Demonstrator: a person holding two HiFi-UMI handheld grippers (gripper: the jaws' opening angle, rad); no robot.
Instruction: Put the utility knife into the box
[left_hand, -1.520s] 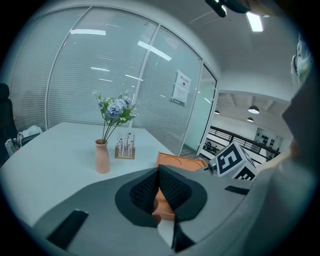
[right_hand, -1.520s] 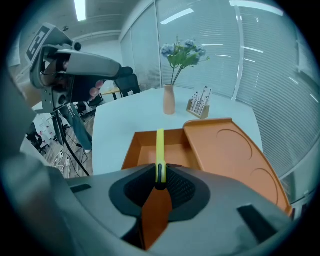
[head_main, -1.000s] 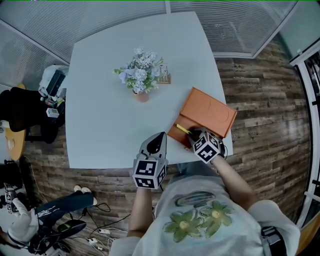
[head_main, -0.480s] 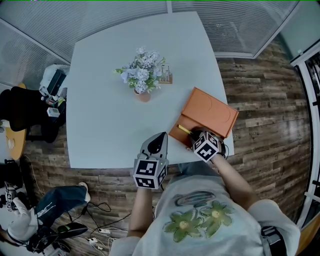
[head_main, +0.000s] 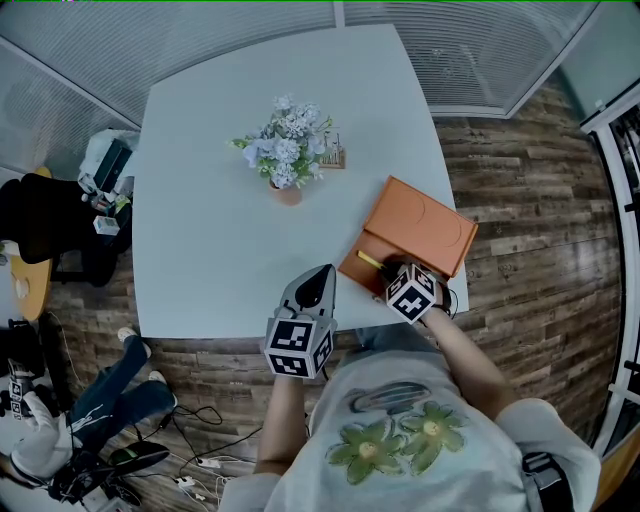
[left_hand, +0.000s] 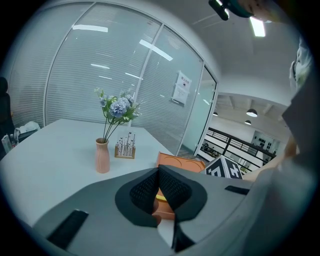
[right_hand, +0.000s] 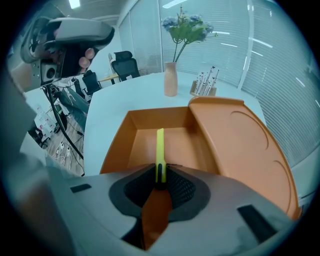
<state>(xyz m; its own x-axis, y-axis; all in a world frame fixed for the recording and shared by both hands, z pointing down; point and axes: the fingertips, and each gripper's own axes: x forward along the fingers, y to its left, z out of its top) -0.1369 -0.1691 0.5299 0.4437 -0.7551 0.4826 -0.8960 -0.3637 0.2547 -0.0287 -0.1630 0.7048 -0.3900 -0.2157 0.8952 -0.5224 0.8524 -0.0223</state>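
Note:
An orange box (head_main: 372, 245) lies open at the table's near right corner, its lid (head_main: 422, 222) folded back to the right. My right gripper (head_main: 387, 272) is shut on a yellow utility knife (head_main: 367, 260). In the right gripper view the utility knife (right_hand: 160, 147) sticks forward from the right gripper (right_hand: 160, 181) over the box's open tray (right_hand: 120, 137), and its far tip is low inside. My left gripper (head_main: 322, 272) hovers at the table's front edge, left of the box, shut on nothing. In the left gripper view the left gripper (left_hand: 159, 172) points toward the box (left_hand: 181, 161).
A pink vase of flowers (head_main: 284, 152) and a small wooden rack (head_main: 332, 156) stand mid-table on the white table (head_main: 210, 240). Office chairs and bags (head_main: 60, 215) sit left of the table. A person's legs (head_main: 105, 405) and cables lie on the floor at lower left.
Both grippers and the knife have barely moved. The person's legs on the floor at lower left have shifted leftward.

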